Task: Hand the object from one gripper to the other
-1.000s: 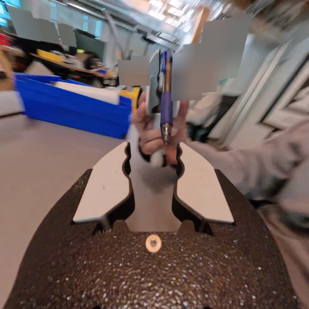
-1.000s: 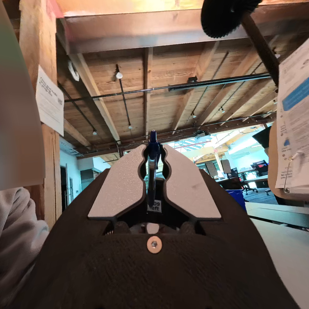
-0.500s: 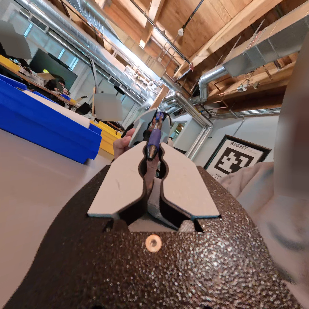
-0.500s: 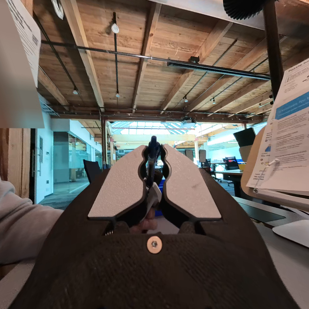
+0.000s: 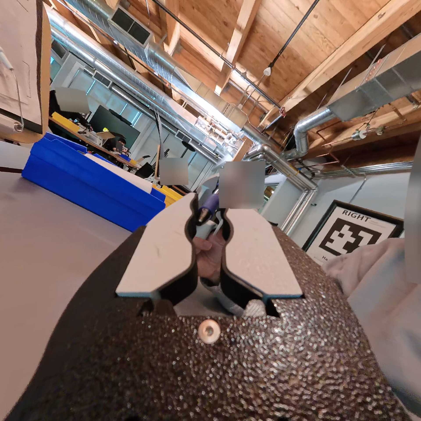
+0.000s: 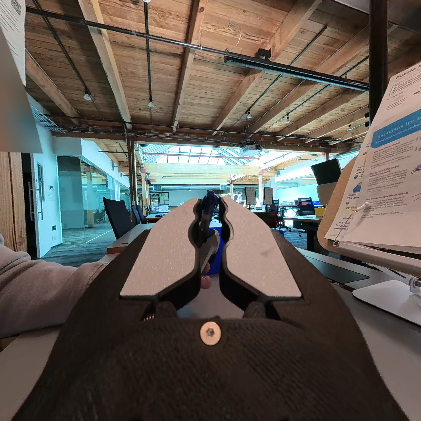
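pen (image 6: 208, 213) sits clamped in your right claw (image 6: 209, 202), its dark blue clicker end poking up just past the fingertips and the barrel running down the slot between the two pads. in the left wrist view the same pen (image 5: 206, 210) shows tip-first, its metal point and purple grip reaching into the gap near the tips of your left claw (image 5: 210, 205). the left claw's pads stand a little apart around the point; whether either pad touches the pen cannot be told. behind the pen there, part of your right claw and the hand (image 5: 208, 257) holding it fill the slot. both claws are held up off the grey counter (image 5: 57, 239), facing each other tip to tip. a blue bin (image 5: 91, 182) rests toward the far left of the counter, and a paper stand (image 6: 376, 182) stands at the counter's right side in the right wrist view.
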### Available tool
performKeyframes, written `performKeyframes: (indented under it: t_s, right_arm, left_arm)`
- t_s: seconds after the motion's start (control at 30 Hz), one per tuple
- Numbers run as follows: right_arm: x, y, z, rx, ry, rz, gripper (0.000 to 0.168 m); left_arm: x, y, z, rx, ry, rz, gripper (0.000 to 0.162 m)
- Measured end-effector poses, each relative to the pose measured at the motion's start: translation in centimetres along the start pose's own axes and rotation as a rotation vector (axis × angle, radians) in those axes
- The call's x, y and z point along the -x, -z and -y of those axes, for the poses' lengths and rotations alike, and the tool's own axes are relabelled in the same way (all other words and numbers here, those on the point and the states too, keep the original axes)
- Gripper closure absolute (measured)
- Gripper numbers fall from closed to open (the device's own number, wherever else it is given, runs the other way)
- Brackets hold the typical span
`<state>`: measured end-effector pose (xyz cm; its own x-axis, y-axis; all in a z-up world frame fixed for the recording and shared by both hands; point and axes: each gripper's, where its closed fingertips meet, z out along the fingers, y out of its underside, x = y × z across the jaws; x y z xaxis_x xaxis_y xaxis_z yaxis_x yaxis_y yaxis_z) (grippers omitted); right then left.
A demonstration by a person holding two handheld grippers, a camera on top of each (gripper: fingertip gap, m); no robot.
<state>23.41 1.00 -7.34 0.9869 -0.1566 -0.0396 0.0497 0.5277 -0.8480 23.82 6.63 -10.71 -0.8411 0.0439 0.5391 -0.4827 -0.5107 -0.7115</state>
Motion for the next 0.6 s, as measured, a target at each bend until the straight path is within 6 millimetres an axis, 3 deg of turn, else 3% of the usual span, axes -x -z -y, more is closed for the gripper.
performKeyframes:
  t_s: [0.17, 0.27, 0.4, 0.5, 0.57, 0.6]
  right_arm:
    - [0.1, 0.0, 0.1, -0.005, -0.002, 0.006, 0.154]
    - [0.2, -0.1, 0.2, -0.008, -0.001, 0.009, 0.155]
    - [-0.2, 0.2, 0.4, -0.021, -0.024, 0.0, 0.154]
    - [-1.1, 0.5, -0.2, 0.023, 0.012, -0.048, 0.153]
    - [-2.3, 0.9, -0.8, 0.097, 0.158, -0.155, 0.14]
    - [-2.8, 1.0, -1.1, 0.148, 0.283, -0.211, 0.125]
  left_arm:
    - [-0.6, 0.0, 0.1, 0.032, -0.079, 0.004, 0.148]
    - [-0.2, 0.0, -0.6, 0.086, -0.098, 0.035, 0.137]
    - [-0.6, -0.3, -0.9, 0.105, -0.083, -0.002, 0.149]
    - [-0.8, -0.3, -0.5, 0.107, -0.172, 0.034, 0.151]
    - [-0.2, -0.2, -0.3, 0.118, -0.256, 0.108, 0.151]
    - [0.4, 0.0, -0.1, 0.117, -0.304, 0.171, 0.151]
